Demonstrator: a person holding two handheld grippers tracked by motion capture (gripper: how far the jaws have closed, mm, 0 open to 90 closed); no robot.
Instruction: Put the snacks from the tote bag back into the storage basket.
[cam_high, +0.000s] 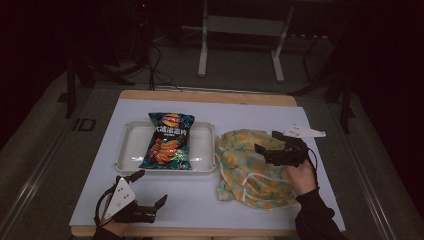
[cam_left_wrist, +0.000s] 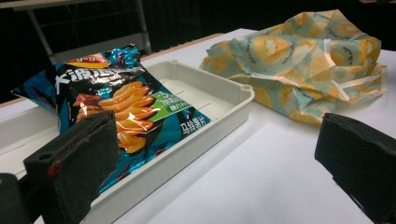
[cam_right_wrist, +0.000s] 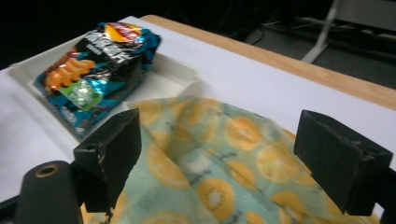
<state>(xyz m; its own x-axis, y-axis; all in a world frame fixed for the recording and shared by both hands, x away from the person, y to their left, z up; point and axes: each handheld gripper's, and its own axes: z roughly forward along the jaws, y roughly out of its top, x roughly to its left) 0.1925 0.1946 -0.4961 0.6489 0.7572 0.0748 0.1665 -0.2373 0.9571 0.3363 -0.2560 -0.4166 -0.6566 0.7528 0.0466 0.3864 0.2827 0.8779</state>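
Under your right tongs (cam_high: 266, 141), the fruit-print cloth bag (cam_high: 250, 167) is lying crumpled on the bench (cam_high: 200, 197), not yet gripped; those jaws are hanging apart. Beyond, the chip packet (cam_high: 168, 141) is sitting in the tray (cam_high: 129, 145); your left tongs (cam_high: 149, 188) are gaping empty, nearer you.

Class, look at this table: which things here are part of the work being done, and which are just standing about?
Part of the work:
- patterned cloth bag, under the open right gripper
- bag of crisps in the white tray
- left gripper, open, near the tray

Standing about:
- white metal frame on the floor behind the table
- cables on the floor
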